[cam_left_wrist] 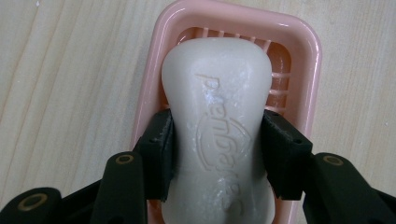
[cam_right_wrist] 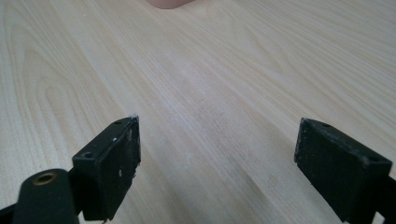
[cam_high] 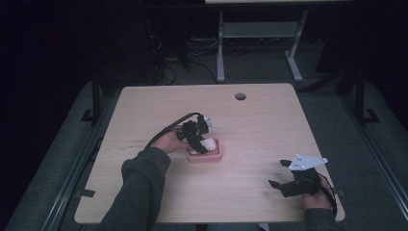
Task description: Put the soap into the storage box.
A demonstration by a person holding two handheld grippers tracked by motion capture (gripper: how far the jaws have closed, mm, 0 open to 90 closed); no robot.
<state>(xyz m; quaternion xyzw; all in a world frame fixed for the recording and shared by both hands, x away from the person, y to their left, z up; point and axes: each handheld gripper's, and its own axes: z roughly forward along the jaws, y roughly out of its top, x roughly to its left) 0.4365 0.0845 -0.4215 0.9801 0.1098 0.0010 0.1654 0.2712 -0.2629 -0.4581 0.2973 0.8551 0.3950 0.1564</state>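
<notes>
Reaching forward, our left tongs (cam_high: 201,139) clamp the white soap (cam_left_wrist: 218,130) over the pink dish (cam_left_wrist: 308,56); our right tongs (cam_right_wrist: 217,163) hover wide open, empty, above the bench (cam_right_wrist: 224,70); the left gripper view reveals embossed lettering.

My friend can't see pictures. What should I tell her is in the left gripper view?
A white, waisted bar of soap is squeezed at its narrow middle between the left gripper's two black jaws. It sits over a pink plastic soap dish with a slatted bottom, on a pale wooden table.
</notes>
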